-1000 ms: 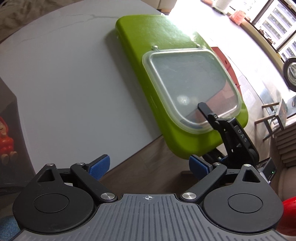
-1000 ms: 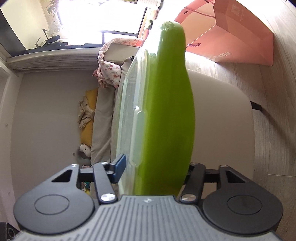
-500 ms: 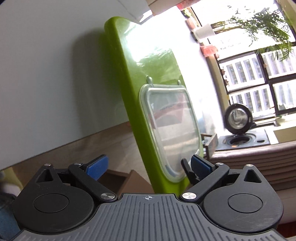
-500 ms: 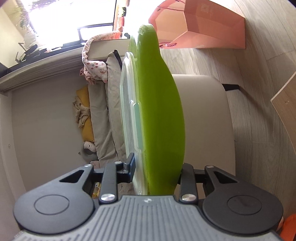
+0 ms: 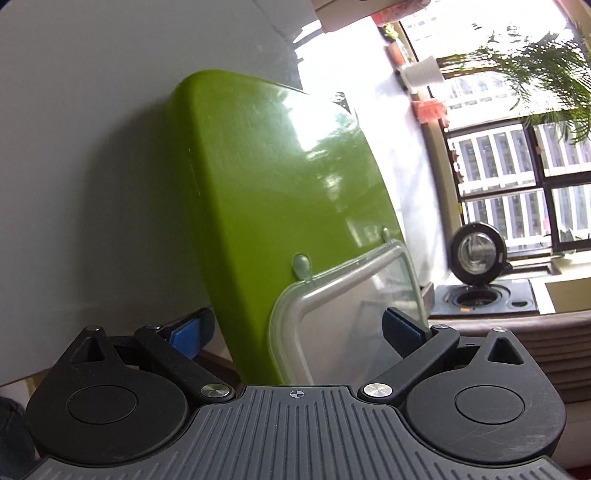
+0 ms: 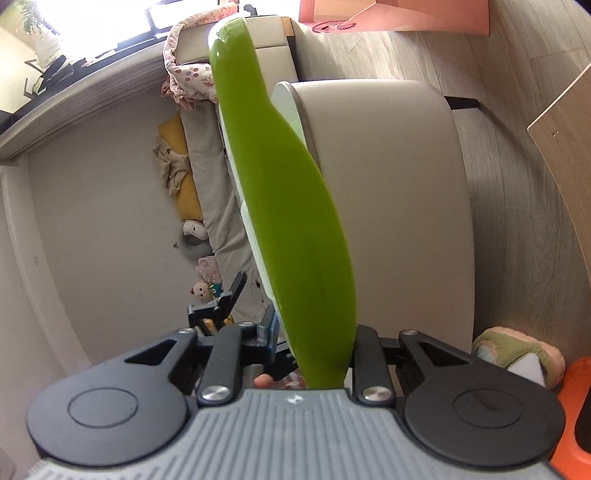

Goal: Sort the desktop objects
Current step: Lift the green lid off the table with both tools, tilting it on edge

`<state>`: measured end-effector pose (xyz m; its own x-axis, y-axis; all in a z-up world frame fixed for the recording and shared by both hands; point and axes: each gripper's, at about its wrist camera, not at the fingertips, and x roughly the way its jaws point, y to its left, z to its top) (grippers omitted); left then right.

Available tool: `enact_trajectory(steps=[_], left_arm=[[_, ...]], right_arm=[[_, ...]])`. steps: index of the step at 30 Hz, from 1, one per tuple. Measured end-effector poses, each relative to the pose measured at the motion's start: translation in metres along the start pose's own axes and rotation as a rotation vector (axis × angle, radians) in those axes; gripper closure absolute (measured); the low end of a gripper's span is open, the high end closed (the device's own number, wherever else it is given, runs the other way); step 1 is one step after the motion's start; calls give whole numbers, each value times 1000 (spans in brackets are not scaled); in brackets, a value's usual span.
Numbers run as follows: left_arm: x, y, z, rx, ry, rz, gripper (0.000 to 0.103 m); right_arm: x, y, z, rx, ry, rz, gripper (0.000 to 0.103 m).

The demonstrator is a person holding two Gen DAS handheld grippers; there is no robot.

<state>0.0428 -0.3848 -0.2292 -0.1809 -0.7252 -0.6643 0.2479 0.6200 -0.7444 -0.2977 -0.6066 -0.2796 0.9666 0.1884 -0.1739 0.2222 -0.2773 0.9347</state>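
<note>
A green tray point(image 5: 266, 206) stands tilted against the white tabletop point(image 5: 92, 166), with a clear plastic lid point(image 5: 351, 321) lying against its face. My left gripper point(image 5: 295, 332) is open, its blue-padded fingers point(image 5: 188, 332) straddling the near edge of the tray and lid without closing. In the right wrist view the green tray point(image 6: 295, 229) appears edge-on, and my right gripper point(image 6: 314, 350) is shut on its near edge. The clear lid shows only as a pale sliver on the tray's left face.
A beige chair point(image 6: 388, 184) stands behind the tray. A sofa with cushions and toys point(image 6: 207, 206) lies to the left. A pink paper bag point(image 6: 399, 14) sits on the wood floor. A black round appliance point(image 5: 476, 254) stands by the window.
The tray has been tipped up further on its edge. My left gripper has moved in so its open fingers now straddle the tray and lid. My right gripper stays shut on the tray.
</note>
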Motion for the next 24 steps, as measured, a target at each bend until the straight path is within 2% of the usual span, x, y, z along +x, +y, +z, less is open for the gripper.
enact_trajectory(steps=[5,8,10,12,13,14,17,20,24], left_arm=[[11,5,-1,-54,17,-83,2],[20,8,6,-107,25,-82,2],[18,9,7,-119,-5,-63,4],[16,11,5,-126,-15,-20,11],[16,12,4,-128,-17,6,27],[16,15,4,-141,-13,21,36],[16,33,2,-254,6,-49,48],[16,39,-1,-293,-7,-72,51],[12,44,-2,-334,-12,-101,55]], right_arm=[[-11,-5,0,41,45,62,83],[-16,-9,0,34,65,52,83],[-19,-14,1,33,66,56,83],[-20,-20,2,31,58,65,83],[-20,-23,2,35,52,73,82],[-20,-25,2,30,50,81,82],[-13,-25,2,-33,77,48,83],[-9,-24,0,-107,72,9,79],[-8,-33,3,-95,4,39,78]])
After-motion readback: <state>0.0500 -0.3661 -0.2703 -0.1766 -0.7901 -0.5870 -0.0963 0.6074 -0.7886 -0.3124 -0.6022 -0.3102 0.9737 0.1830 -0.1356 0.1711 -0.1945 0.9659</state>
